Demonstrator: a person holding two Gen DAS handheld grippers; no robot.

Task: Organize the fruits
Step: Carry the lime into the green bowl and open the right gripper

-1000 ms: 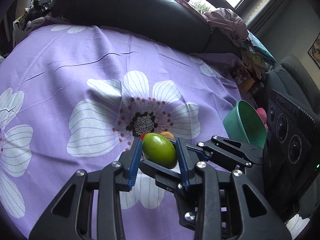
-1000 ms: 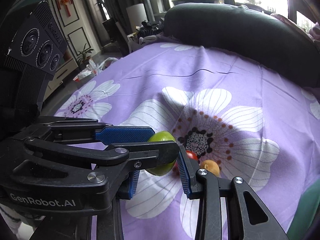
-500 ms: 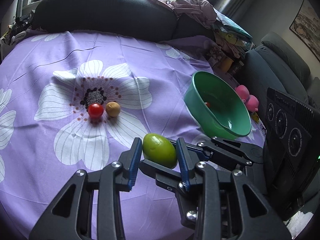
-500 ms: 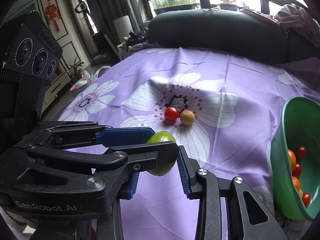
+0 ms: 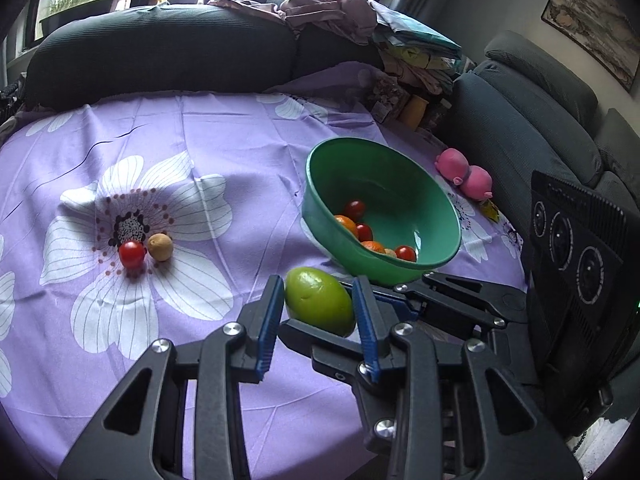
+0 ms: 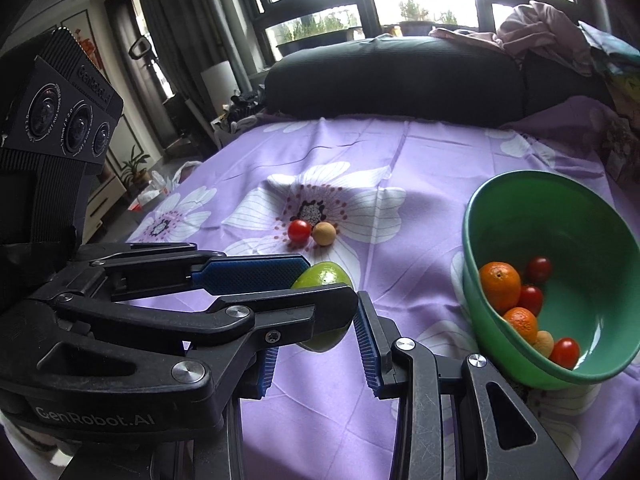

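My left gripper (image 5: 318, 310) is shut on a green oval fruit (image 5: 319, 300) and holds it above the purple flowered cloth, just short of a tilted green bowl (image 5: 440, 216). The bowl (image 6: 516, 192) holds several cherry tomatoes, two oranges (image 6: 500, 286) and a tan fruit. A cherry tomato (image 5: 131, 253) and a tan round fruit (image 5: 160, 246) lie side by side on the cloth at the left. My right gripper (image 6: 316, 356) is open; the left gripper's fingers with the green fruit (image 6: 322, 276) cross in front of it.
A dark sofa backrest (image 5: 160, 52) with piled clothes (image 5: 332, 12) borders the far side. A pink plush toy (image 5: 466, 174) lies right of the bowl. Grey armchairs (image 5: 536, 120) stand at the right.
Both grippers have pulled back and up from the flower on the cloth. The bowl and its fruits have come fully into view. The green fruit stays in the left gripper.
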